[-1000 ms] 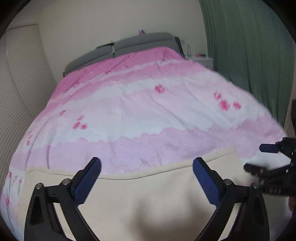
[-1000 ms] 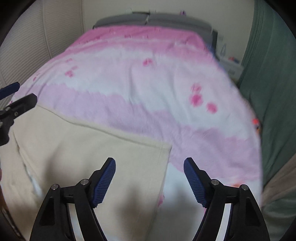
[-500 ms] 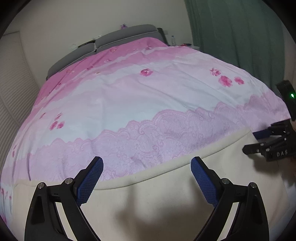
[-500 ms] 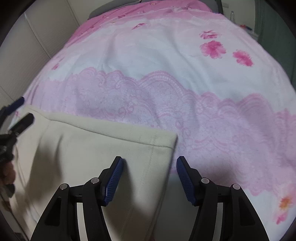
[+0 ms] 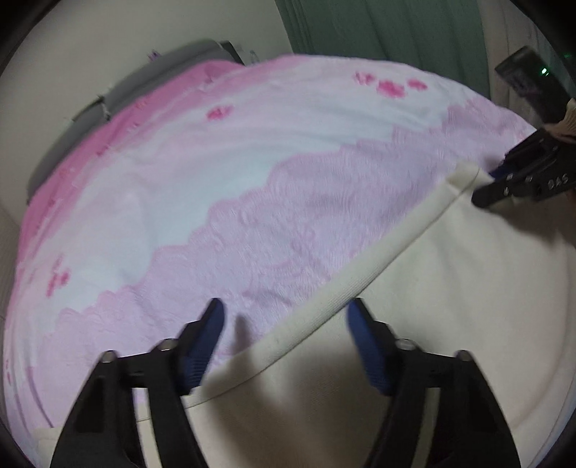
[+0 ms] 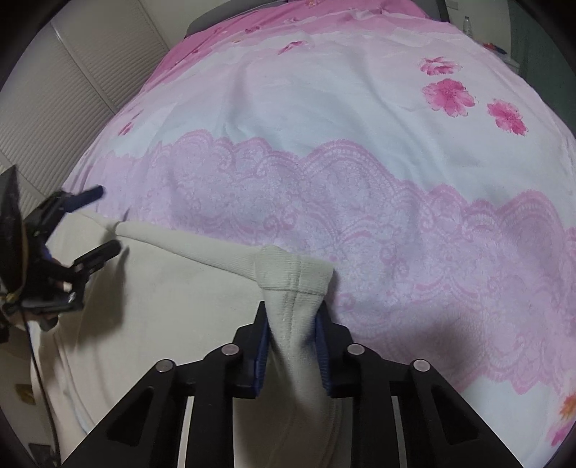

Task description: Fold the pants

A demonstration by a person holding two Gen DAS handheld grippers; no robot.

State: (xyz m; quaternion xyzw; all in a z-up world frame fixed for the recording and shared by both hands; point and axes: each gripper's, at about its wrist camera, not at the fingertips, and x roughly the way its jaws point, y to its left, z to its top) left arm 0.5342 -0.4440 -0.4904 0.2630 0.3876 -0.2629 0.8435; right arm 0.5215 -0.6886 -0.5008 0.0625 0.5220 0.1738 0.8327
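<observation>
Cream pants lie flat on a pink flowered bedspread, their ribbed band running slantwise. My left gripper sits low over that band. Its jaws are closing, with the band between the blue pads and a gap on both sides. In the right wrist view the pants fill the lower left. My right gripper is closing on the band's corner, and both pads press the bunched cloth. Each gripper shows in the other's view: the right gripper at the band's far end, the left gripper at the left edge.
The bedspread stretches far beyond the pants. A grey headboard closes the bed's far end. A green curtain hangs to the right, and a slatted cream door stands on the left.
Both grippers have come down onto the pants. The right jaws closed on the band's corner and bunched it up. The left gripper rolled and its jaws narrowed around the band.
</observation>
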